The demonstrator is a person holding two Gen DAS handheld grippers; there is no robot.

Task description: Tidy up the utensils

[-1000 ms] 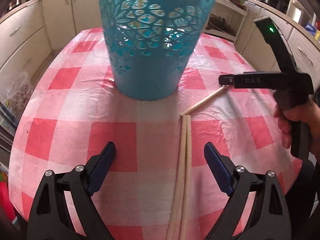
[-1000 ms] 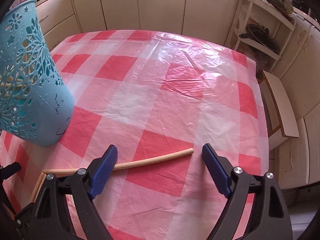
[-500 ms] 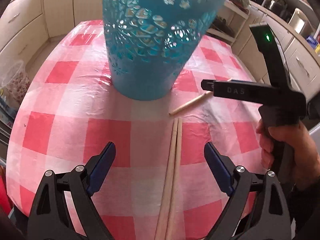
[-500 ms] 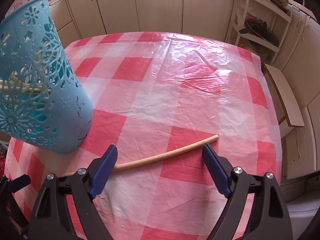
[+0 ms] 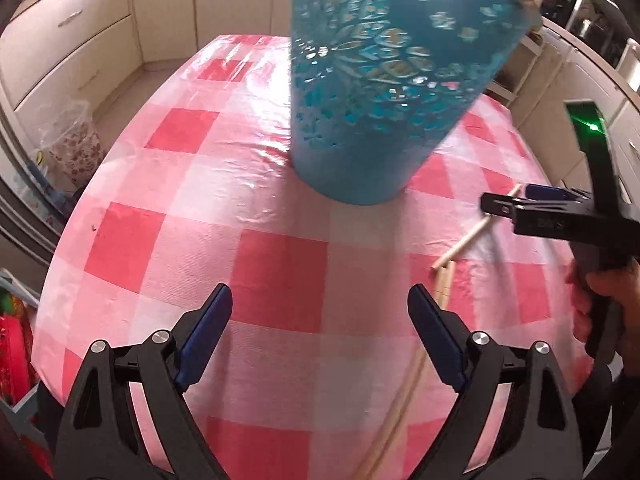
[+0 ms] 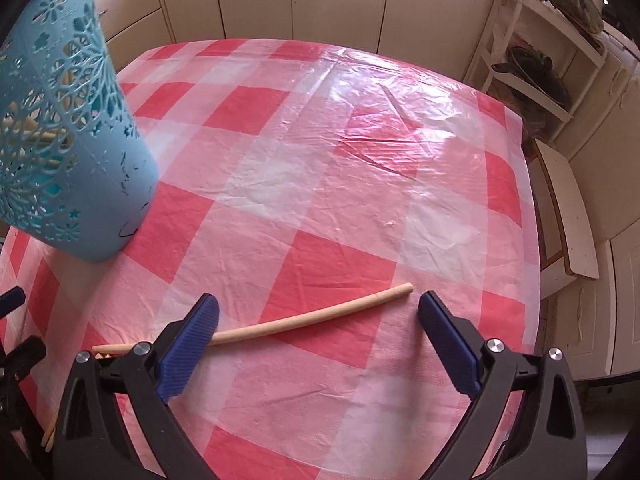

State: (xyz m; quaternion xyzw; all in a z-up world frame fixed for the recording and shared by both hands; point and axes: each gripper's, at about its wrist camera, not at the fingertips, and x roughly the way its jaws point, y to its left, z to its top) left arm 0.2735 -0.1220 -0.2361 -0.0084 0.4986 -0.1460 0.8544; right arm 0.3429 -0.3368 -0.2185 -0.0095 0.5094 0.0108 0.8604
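Observation:
A turquoise cut-out holder [image 5: 380, 100] stands on the pink checked tablecloth [image 5: 192, 240], with wooden utensils showing through its holes [image 6: 36, 136]. My left gripper [image 5: 319, 292] hangs open in front of it with only cloth between the fingers. A pair of wooden sticks [image 5: 400, 412] lies just outside its right finger. A single wooden stick [image 6: 304, 320] lies on the cloth between the fingers of my right gripper [image 6: 318, 300]. Those jaws are opening and their pads do not press on the stick. The holder [image 6: 72, 152] stands to the left of that gripper.
A hand [image 5: 612, 300] holds the right gripper's handle at the table's right edge. Cream cabinets surround the table. A white shelf rack with pans [image 6: 532, 72] and a wooden board [image 6: 568, 216] stand to the right. A plastic bag [image 5: 72, 148] sits on the floor at left.
In the left wrist view the pair of sticks has shifted from between the fingers to beyond the right finger. The right gripper's jaws stand wider, and the holder looks nearer in its view.

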